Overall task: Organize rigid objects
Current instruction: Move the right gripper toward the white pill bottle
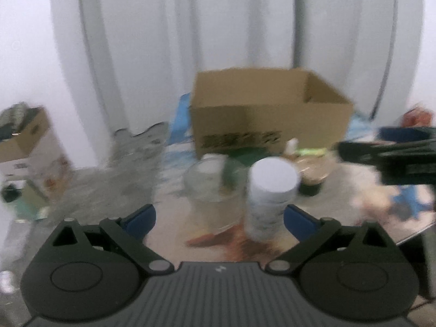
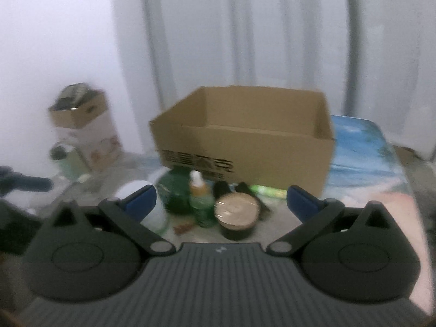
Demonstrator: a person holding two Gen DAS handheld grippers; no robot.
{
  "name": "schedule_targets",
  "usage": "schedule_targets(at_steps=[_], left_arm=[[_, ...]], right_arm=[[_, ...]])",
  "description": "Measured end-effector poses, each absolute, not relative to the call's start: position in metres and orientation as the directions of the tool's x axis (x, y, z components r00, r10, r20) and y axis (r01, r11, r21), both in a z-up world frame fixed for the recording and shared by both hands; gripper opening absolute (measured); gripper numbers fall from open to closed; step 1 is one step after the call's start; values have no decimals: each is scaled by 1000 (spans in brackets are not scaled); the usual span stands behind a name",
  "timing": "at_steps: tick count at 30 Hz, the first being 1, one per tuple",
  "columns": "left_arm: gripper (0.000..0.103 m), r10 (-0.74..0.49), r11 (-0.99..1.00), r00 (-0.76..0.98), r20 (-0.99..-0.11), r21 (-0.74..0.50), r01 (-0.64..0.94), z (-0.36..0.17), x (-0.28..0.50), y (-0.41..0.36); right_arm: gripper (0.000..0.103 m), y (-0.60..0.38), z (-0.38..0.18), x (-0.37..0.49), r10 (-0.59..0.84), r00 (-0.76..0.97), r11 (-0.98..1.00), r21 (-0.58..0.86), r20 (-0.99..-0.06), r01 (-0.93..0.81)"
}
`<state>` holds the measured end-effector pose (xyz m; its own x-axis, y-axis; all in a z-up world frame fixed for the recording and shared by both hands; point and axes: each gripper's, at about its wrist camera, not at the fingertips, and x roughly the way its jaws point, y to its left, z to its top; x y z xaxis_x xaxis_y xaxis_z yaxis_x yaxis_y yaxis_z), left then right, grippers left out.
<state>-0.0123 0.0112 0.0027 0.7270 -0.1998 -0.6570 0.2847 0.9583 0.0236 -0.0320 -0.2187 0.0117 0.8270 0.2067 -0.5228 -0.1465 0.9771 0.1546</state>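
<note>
- Rigid objects stand clustered on the bench (image 2: 381, 204) just in front of the open cardboard box (image 2: 245, 147), which looks empty so far as its inside shows.
- Left gripper (image 1: 218, 218) hovers near the cluster with its fingers (image 1: 141, 218) spread wide and nothing between them; the clear glass jar (image 1: 207, 179) and the white-lidded bottle (image 1: 272, 190) stand just ahead.
- Right gripper (image 2: 220, 204) is likewise spread and empty, facing the green bottle (image 2: 201, 204) and the round tin (image 2: 237, 215).
- Judged from this, picking has not begun. The white-lidded bottle is tall and may tip, so the fingers should straddle it low on the body, squarely, before closing; the jar beside it leaves little room.
- Left view alone shows the glass jar clearly, plus the right gripper's dark body at far right.
- Right view alone looks into the box and shows the round tin close up, and the small carton (image 2: 81, 125) at far left.
- Both views are blurred; labels cannot be read.
</note>
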Motion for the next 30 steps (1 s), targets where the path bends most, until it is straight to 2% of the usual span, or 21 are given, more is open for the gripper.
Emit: schedule_targets(at_steps=[3, 10, 16, 24, 30], left_arm=[[100, -286, 941, 725, -627, -43, 334, 2, -12, 14], [91, -350, 900, 705, -617, -14, 435, -5, -9, 1], [82, -367, 878, 703, -609, 24, 479, -10, -3, -11], [66, -384, 858, 673, -632, 25, 513, -21, 8, -17], [61, -398, 852, 656, -641, 7, 523, -24, 14, -19]], right_arm=[[102, -211, 11, -20, 305, 799, 952, 196, -518, -236], [99, -195, 11, -7, 443, 733, 896, 273, -516, -350], [87, -182, 8, -1, 504, 673, 863, 294, -540, -411], [61, -180, 0, 4, 532, 625, 847, 342, -571, -407], [57, -180, -9, 13, 545, 603, 838, 371, -582, -400]])
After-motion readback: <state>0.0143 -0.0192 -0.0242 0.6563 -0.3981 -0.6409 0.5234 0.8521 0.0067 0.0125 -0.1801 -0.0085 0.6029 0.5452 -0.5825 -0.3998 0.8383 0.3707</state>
